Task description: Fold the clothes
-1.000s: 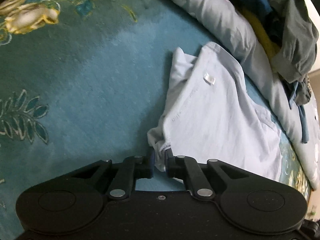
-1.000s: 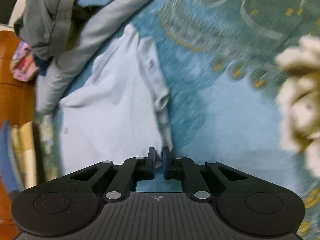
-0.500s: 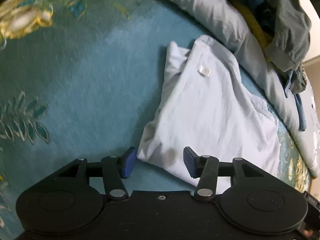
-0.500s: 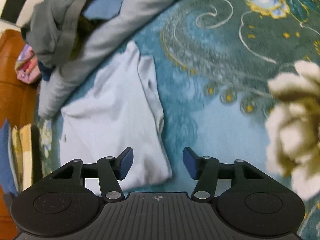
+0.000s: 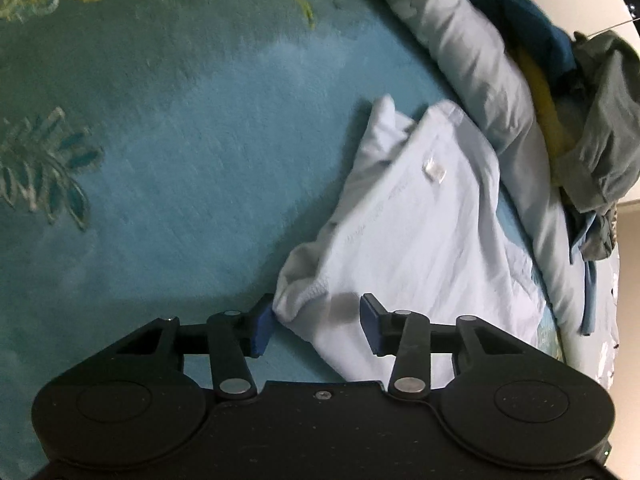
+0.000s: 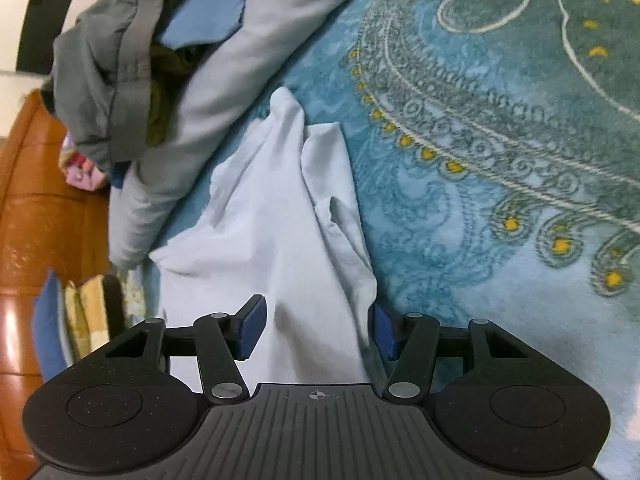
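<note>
A pale blue shirt (image 5: 412, 232) lies partly folded on a teal patterned carpet (image 5: 180, 140), a small white label showing near its collar. My left gripper (image 5: 318, 326) is open, its jaws astride the shirt's near corner, and holds nothing. In the right wrist view the same shirt (image 6: 272, 216) lies creased with a sleeve folded along its right edge. My right gripper (image 6: 318, 332) is open over the shirt's near edge, holding nothing.
A heap of clothes lies beyond the shirt: a long grey garment (image 5: 492, 80), a dark grey one (image 5: 608, 120), dark blue and yellow pieces. In the right wrist view the heap (image 6: 120, 64) sits top left, by an orange-brown wooden floor (image 6: 36, 208) and folded items (image 6: 80, 316).
Both grippers were shut on the shirt's edge a second ago. They have opened and let it go, and the shirt now lies on the carpet. Both have moved in closer over the shirt.
</note>
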`<state>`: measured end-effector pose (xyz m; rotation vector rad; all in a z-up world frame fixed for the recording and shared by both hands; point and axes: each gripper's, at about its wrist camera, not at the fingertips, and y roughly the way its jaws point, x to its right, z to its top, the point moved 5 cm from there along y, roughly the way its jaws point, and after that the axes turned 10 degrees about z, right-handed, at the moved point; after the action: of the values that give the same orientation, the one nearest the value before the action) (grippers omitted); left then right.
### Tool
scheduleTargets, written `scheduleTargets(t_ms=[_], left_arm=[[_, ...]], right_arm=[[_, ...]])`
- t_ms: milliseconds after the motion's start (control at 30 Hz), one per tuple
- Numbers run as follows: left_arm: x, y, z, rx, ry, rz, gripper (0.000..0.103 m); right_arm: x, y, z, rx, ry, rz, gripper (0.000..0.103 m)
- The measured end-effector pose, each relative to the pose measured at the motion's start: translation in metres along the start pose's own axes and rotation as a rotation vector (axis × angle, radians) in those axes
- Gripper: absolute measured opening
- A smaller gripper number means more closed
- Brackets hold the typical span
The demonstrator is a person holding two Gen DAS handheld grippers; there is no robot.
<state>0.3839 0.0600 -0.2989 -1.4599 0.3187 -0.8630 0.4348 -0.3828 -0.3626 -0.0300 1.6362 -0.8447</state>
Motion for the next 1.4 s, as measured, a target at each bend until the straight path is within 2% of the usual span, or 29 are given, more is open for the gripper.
scheduleTargets(t_ms=[67, 200, 267, 367, 400, 467, 533, 600, 767, 833, 967, 1067, 1233, 1400], left_arm=[[0.001, -0.011, 0.003, 0.031, 0.013, 0.011, 0.042], [0.027, -0.034, 0.011, 0.12, 0.184, 0.024, 0.042], [0.046, -0.042, 0.015, 0.16, 0.285, 0.019, 0.042], [0.085, -0.033, 0.014, 0.159, 0.396, -0.048, 0.042], [0.099, -0.026, 0.013, 0.145, 0.427, -0.069, 0.041], [0.128, -0.006, 0.004, 0.099, 0.507, -0.105, 0.028], [0.152, 0.016, -0.008, 0.061, 0.595, -0.109, 0.012], [0.169, 0.037, -0.018, 0.017, 0.662, -0.108, 0.001], [0.18, 0.077, -0.027, -0.067, 0.747, -0.053, 0.0], [0.178, 0.072, -0.023, -0.09, 0.747, -0.067, 0.0], [0.163, 0.043, -0.002, -0.062, 0.704, -0.156, 0.0], [0.131, 0.016, 0.02, -0.034, 0.633, -0.198, 0.001], [0.055, -0.018, 0.055, 0.0, 0.501, -0.161, 0.002], [-0.017, -0.038, 0.074, 0.007, 0.414, -0.095, 0.005]], right_arm=[[0.003, 0.003, 0.002, 0.003, 0.026, 0.035, 0.045], [0.013, 0.005, 0.004, 0.017, 0.074, 0.045, 0.022], [0.014, 0.006, 0.003, 0.019, 0.073, 0.031, 0.018], [0.007, 0.008, 0.003, 0.015, 0.027, -0.014, 0.014], [0.003, 0.009, 0.002, 0.015, 0.016, -0.028, 0.014], [-0.003, 0.01, 0.002, 0.018, -0.004, -0.055, 0.012], [-0.01, 0.01, 0.0, 0.026, -0.022, -0.079, 0.011], [-0.017, 0.01, -0.003, 0.04, -0.039, -0.107, 0.011], [-0.04, 0.007, -0.011, 0.077, -0.091, -0.16, 0.009], [-0.049, 0.003, -0.013, 0.086, -0.11, -0.179, 0.009], [-0.082, -0.004, -0.021, 0.1, -0.196, -0.236, 0.009], [-0.119, 0.0, -0.034, 0.099, -0.277, -0.266, 0.008], [-0.181, 0.036, -0.068, 0.05, -0.421, -0.27, 0.008], [-0.221, 0.104, -0.108, -0.057, -0.509, -0.266, 0.008]])
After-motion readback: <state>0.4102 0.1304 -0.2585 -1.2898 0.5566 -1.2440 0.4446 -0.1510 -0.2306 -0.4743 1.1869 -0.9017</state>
